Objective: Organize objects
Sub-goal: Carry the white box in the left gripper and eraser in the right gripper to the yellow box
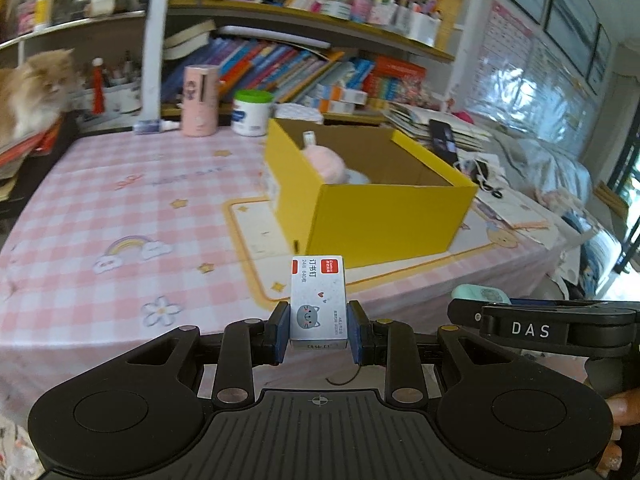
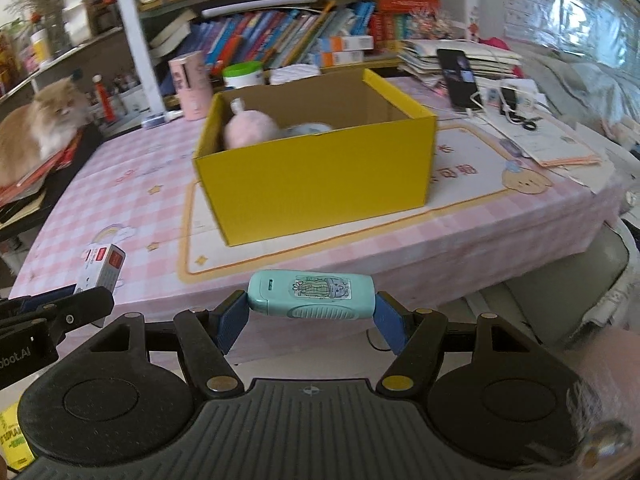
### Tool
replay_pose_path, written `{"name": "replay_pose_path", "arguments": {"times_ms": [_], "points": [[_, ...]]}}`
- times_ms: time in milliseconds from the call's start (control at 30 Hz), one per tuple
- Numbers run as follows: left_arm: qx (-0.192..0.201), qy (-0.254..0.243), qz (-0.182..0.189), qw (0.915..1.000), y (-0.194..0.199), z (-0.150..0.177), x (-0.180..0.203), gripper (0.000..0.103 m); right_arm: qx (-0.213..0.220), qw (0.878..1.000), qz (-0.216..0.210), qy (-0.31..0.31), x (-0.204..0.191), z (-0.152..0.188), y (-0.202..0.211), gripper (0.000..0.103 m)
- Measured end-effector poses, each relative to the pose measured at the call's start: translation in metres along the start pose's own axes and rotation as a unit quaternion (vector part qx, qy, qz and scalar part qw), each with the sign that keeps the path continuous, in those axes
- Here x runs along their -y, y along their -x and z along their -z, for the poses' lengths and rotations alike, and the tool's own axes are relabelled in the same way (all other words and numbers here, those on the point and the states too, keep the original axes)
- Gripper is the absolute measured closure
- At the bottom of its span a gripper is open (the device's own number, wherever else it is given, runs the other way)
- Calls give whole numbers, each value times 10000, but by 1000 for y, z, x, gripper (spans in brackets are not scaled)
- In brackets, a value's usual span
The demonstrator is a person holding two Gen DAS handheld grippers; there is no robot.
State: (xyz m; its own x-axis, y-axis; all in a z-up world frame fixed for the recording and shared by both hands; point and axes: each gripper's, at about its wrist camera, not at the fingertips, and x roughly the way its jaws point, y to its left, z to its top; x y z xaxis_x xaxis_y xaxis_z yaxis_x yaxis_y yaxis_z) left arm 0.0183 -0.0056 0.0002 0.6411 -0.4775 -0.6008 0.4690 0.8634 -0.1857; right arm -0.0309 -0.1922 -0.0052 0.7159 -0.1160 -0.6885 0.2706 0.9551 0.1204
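My left gripper (image 1: 319, 330) is shut on a small white staple box (image 1: 318, 300) with a grey cat print, held upright above the near table edge. The same staple box (image 2: 102, 272) shows at the left of the right wrist view. My right gripper (image 2: 310, 316) is shut on a mint green stapler (image 2: 312, 294), held crosswise between the blue pads. The stapler (image 1: 480, 294) peeks in at the right of the left wrist view. An open yellow cardboard box (image 1: 380, 216) (image 2: 316, 176) stands ahead on the table, with a pink plush item (image 2: 250, 128) and a pale blue object inside.
The pink checked tablecloth (image 1: 100, 200) covers the table. A pink cylinder (image 1: 200, 100) and a green-lidded white jar (image 1: 252, 112) stand behind the box. A fluffy cat (image 2: 44, 128) sits at the left. A phone (image 2: 460, 76), cables and papers lie right of the box. Bookshelves fill the back.
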Motion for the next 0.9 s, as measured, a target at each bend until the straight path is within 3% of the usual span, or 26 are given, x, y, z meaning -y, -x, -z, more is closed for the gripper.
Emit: {"name": "replay_pose_path", "arguments": {"times_ms": [633,900], "points": [[197,-257,264,9991,-35,-35,36,75,47,9998,175,-50,41,-34,-19,37],[525,-366,61,9979,-54,-67,53,75,624,9977,53,247,55,-75,-25,37]]}}
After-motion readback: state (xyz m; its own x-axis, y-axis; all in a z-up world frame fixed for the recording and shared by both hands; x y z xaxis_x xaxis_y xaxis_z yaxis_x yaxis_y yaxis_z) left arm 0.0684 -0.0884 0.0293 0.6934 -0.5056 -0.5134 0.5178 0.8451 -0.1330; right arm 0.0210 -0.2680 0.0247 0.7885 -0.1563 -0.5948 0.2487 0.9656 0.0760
